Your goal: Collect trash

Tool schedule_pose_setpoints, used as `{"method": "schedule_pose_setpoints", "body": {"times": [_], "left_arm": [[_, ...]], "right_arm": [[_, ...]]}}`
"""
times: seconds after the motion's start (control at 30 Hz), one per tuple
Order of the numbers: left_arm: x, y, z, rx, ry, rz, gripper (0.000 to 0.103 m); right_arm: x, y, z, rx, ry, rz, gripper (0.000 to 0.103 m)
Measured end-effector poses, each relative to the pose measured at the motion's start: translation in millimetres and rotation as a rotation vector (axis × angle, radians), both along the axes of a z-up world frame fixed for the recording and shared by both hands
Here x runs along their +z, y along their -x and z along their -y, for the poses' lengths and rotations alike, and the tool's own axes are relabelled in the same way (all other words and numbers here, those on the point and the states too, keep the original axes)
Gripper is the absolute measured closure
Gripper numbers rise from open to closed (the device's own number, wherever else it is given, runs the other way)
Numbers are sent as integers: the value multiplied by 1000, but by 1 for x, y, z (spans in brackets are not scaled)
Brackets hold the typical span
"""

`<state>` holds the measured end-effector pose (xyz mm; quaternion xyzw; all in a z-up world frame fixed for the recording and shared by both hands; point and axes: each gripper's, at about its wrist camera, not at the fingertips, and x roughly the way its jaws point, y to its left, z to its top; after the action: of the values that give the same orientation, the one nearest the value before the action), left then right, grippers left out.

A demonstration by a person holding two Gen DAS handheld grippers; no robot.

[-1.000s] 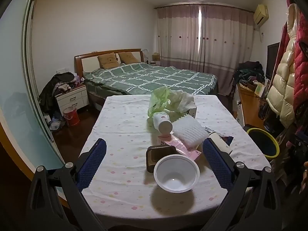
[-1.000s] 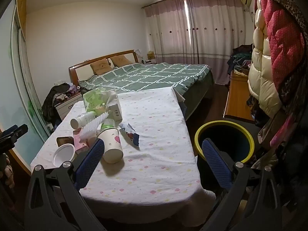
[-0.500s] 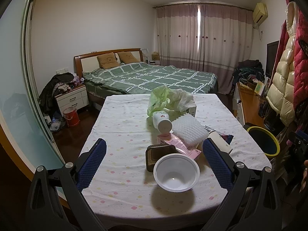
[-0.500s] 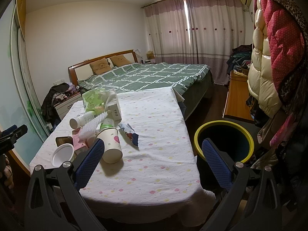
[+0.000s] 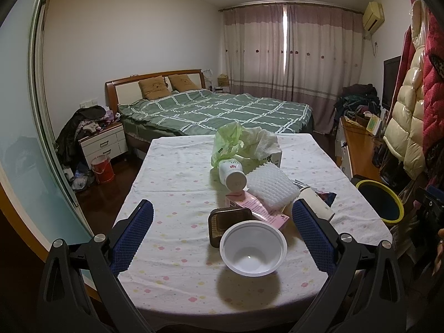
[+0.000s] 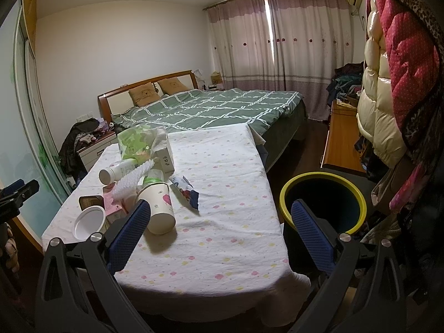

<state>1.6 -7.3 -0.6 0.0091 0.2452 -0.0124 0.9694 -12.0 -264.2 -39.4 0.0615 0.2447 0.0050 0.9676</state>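
Table (image 5: 172, 183) first: its spotted cloth carries a cluster of trash, with the yellow-rimmed bin (image 6: 323, 204) on the floor just beside its right edge. Both grippers hang spread wide and empty. The left gripper (image 5: 222, 238) frames the white plastic bowl (image 5: 253, 247); the right gripper (image 6: 219, 236) sits near the tipped paper cup (image 6: 158, 208). Best to close across the bowl's rim squarely, since thin plastic likely flexes and slips.

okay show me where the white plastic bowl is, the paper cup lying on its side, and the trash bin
white plastic bowl (image 5: 253, 247): left wrist view, on its inner bottom.
paper cup (image 6: 158, 208): right wrist view, on its side wall.
trash bin (image 6: 319, 176): right wrist view, on its yellow rim's far edge.
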Motion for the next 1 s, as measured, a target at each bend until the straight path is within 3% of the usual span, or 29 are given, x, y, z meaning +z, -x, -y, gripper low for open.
{"method": "schedule_pose_setpoints", "body": {"times": [1.0], "left_arm": [[-2,-2,4,-13,-8,-6,4]], "right_arm": [[-5,-4,3,-2,-3,-19,6]]}}
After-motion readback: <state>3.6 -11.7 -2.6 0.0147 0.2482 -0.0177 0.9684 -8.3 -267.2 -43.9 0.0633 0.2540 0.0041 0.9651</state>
